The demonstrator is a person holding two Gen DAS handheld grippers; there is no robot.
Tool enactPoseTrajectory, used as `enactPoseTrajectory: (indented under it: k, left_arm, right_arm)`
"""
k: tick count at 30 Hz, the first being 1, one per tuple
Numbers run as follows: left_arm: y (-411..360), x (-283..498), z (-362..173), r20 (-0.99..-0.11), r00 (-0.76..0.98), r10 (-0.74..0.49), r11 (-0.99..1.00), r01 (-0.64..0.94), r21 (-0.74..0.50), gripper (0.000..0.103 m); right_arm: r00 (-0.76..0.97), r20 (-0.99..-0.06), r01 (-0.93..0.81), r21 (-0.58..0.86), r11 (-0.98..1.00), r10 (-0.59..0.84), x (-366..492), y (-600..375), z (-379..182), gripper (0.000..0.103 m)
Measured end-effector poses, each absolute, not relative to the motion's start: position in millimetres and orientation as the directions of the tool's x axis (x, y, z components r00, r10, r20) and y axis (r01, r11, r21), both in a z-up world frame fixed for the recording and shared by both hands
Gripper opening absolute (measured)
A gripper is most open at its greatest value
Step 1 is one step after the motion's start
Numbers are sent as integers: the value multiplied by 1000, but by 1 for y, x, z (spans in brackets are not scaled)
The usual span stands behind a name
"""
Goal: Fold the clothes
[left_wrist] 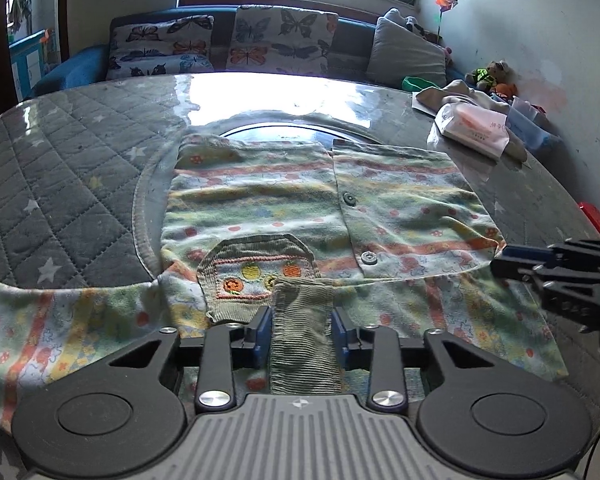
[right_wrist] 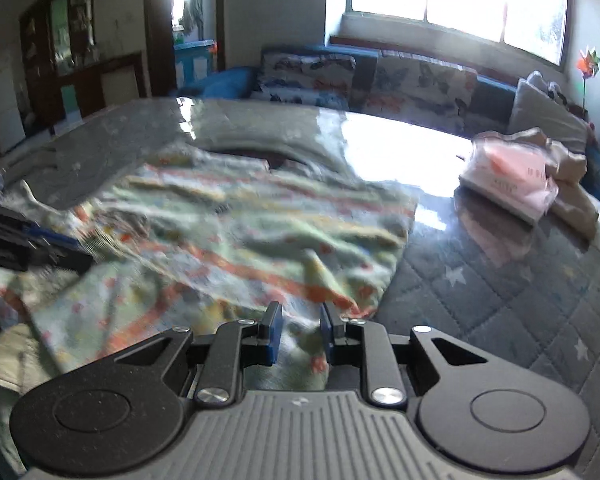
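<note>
A small striped green, orange and yellow child's cardigan [left_wrist: 320,208] with buttons and a corduroy pocket lies partly folded on the quilted grey table [left_wrist: 60,168]. My left gripper [left_wrist: 302,322] is open, its blue pads either side of the green corduroy collar strip [left_wrist: 304,344] at the near edge. My right gripper [right_wrist: 300,330] is open over the garment's [right_wrist: 236,232] right near corner, cloth between its pads. It also shows in the left wrist view [left_wrist: 512,262] at the cardigan's right edge. The left gripper shows at the left edge of the right wrist view [right_wrist: 40,248].
A pink tissue pack [left_wrist: 474,128] and beige cloth [left_wrist: 456,94] lie at the table's far right, with blue packs [left_wrist: 528,128] beside them. A blue sofa with butterfly cushions [left_wrist: 284,42] stands behind the table. A wall is at the right.
</note>
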State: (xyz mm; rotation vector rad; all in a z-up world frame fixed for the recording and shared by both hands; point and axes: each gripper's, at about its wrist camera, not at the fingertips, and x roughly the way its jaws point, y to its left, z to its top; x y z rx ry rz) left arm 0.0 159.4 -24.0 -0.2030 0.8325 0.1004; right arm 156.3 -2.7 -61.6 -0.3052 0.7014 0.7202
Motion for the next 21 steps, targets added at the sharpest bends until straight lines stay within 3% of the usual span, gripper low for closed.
enactPoseTrajectory:
  k: [2, 9, 21]
  left_arm:
    - [161, 1, -25, -743, 669, 28, 978, -171, -117, 19]
    - [161, -3, -14, -723, 691, 25, 980, -160, -118, 19]
    - [124, -18, -24, -733, 671, -117, 989, 8, -150, 20]
  right_arm:
    - [541, -678, -689, -19, 724, 497, 158, -5, -67, 18]
    - [540, -666, -699, -14, 715, 514, 148, -20, -53, 19]
    - [469, -723, -773, -58, 632, 508, 105, -31, -62, 19]
